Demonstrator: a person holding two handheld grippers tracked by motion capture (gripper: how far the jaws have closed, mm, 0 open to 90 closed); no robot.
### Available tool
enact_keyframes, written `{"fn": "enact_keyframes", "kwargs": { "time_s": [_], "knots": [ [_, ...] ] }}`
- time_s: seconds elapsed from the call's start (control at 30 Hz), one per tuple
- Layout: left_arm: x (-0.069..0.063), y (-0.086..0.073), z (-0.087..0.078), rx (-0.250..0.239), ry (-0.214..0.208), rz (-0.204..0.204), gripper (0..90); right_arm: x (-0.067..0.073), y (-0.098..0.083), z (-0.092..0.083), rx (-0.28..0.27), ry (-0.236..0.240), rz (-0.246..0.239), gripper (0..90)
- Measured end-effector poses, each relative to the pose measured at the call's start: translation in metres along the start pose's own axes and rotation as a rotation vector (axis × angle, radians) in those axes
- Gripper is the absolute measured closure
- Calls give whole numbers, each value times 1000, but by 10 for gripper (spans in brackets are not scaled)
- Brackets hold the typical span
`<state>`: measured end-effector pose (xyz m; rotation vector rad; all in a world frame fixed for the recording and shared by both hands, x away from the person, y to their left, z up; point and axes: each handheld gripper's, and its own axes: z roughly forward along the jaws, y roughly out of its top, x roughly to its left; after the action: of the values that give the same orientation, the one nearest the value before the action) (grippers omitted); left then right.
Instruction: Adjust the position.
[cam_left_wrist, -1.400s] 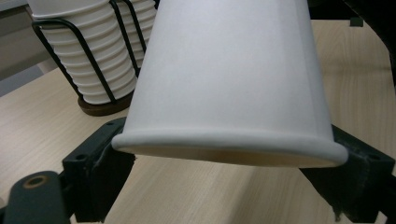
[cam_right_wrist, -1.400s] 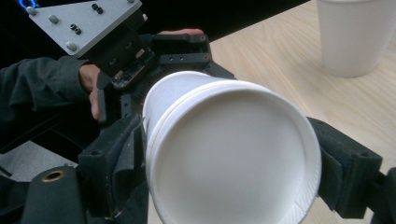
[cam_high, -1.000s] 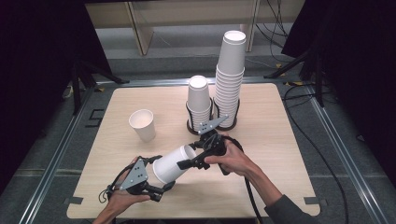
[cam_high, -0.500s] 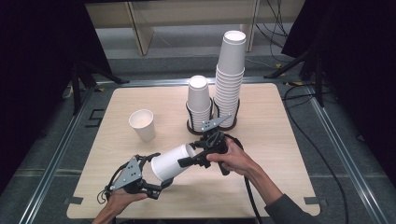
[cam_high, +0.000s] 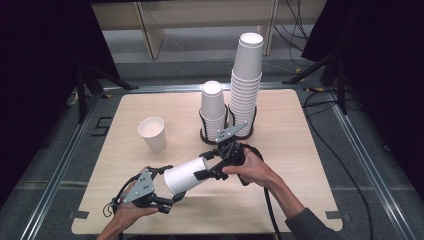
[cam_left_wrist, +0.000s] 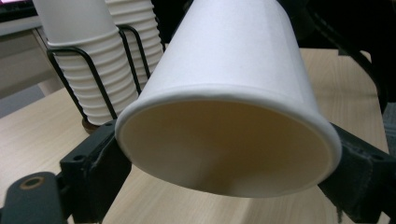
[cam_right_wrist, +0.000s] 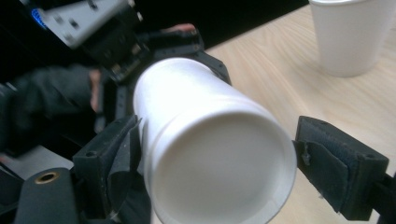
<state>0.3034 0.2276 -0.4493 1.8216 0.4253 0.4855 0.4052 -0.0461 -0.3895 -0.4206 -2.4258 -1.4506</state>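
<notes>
Presently, one paper cup (cam_high: 186, 174) lies on its side above the desk (cam_high: 300, 165), spanned between two hand-held claws near the front edge.

Item 1, held cup, count one. The left claw (cam_high: 167, 192) takes its rim end; in the left gripper view the open mouth (cam_left_wrist: 229, 144) faces the camera with a black pad (cam_left_wrist: 95, 168) touching the rim on each side. These jaws have just been closing, with the cup between them, and now press lightly on it. The right claw (cam_high: 207, 167) has the base end; in the right gripper view the closed bottom (cam_right_wrist: 219, 172) sits between the jaws, the near pad (cam_right_wrist: 119, 158) against the wall and the far pad (cam_right_wrist: 334, 163) just at its edge, so the hold looks loose or about to release, though I cannot tell for certain. Judged purpose: a handover from one claw to the other, the cup kept level so each end stays reachable.

Item 2, loose cup (cam_high: 152, 133), count one. It stands upright, mouth up, on the left part of the desk, well apart from the racks, probably already dealt out.

Item 3, cup stacks, count two. The short stack (cam_high: 213, 110) and tall stack (cam_high: 246, 85) stand inverted and nested; the cups in each are too many to count surely.

Item 4, wire holders (cam_high: 204, 131), count two, black, keeping the stacks upright at the desk's rear centre.

Item 5, hands, count two, one per claw.
</notes>
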Motion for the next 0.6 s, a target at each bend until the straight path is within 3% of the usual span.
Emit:
{"fn": "enact_keyframes", "kwargs": {
  "time_s": [0.03, 0.1, 0.27, 0.4, 0.5, 0.6],
  "knots": [
    [0, 0, -1, 26, 0, 5, 112, 3, 2, -1, 22, -34, -41, 156],
    [-1, 0, 1, 39, -9, 13, 112, 8, 4, -2, 57, -67, -54, 158],
    [-1, -1, 2, 73, -28, 12, 112, 17, 9, -1, 125, -141, -188, 160],
    [-1, -2, 3, 88, -37, 10, 112, 26, 11, 0, 180, -186, -237, 159],
    [0, -1, 3, 88, -54, 15, 112, 31, 13, 3, 215, -198, -310, 163],
    [1, -1, 3, 96, -55, 25, 112, 38, 13, 5, 251, -211, -348, 163]
  ]
}}
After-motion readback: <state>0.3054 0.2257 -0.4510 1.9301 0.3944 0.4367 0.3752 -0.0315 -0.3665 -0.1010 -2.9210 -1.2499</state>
